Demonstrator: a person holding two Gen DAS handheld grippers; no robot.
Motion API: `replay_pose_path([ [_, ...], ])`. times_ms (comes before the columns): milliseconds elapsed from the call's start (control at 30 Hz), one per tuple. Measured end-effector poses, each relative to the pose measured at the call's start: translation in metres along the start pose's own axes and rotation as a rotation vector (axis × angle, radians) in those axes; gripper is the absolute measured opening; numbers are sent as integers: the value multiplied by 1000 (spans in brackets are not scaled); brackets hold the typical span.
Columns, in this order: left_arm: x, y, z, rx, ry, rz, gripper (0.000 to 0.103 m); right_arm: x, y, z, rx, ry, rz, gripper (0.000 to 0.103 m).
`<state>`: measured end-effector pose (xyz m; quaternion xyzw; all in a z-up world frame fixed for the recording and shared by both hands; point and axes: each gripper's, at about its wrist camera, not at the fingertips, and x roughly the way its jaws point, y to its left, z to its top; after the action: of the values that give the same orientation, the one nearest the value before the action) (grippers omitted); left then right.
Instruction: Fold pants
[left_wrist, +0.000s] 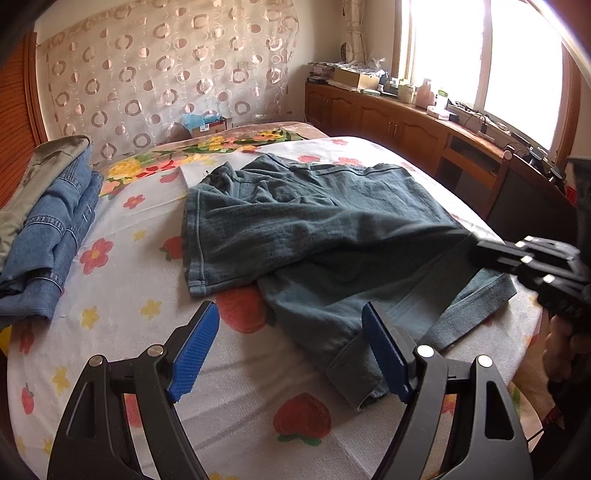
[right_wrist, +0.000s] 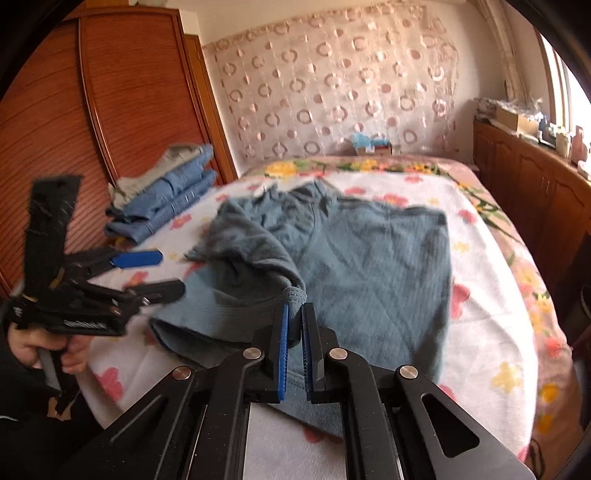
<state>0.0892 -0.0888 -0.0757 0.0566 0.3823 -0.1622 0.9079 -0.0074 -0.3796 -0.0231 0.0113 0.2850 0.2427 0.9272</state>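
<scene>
I find the teal pants (left_wrist: 314, 221) spread across the bed (left_wrist: 122, 229), one leg folded over the other. My right gripper (right_wrist: 294, 314) has its jaws clenched on a pinch of leg fabric. My left gripper (left_wrist: 290, 325) hangs with jaws released above the hem. Folded jeans (left_wrist: 55, 229) lie near the wardrobe (right_wrist: 110, 92).

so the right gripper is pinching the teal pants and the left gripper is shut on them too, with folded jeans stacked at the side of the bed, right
Not quite: the left gripper is open and holds nothing, as the left wrist view shows. The right gripper does pinch the teal pants, and the folded jeans are stacked there.
</scene>
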Motion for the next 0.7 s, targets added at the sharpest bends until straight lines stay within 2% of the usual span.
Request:
replay_pose_path([
  [367,1,-8,1,21,3,-11,80,-48,-14,-8,17,-62,-38,6],
  [700,5,-17,3,43,14,-23,80,-63,-31,-30,68,-18,-92,6],
])
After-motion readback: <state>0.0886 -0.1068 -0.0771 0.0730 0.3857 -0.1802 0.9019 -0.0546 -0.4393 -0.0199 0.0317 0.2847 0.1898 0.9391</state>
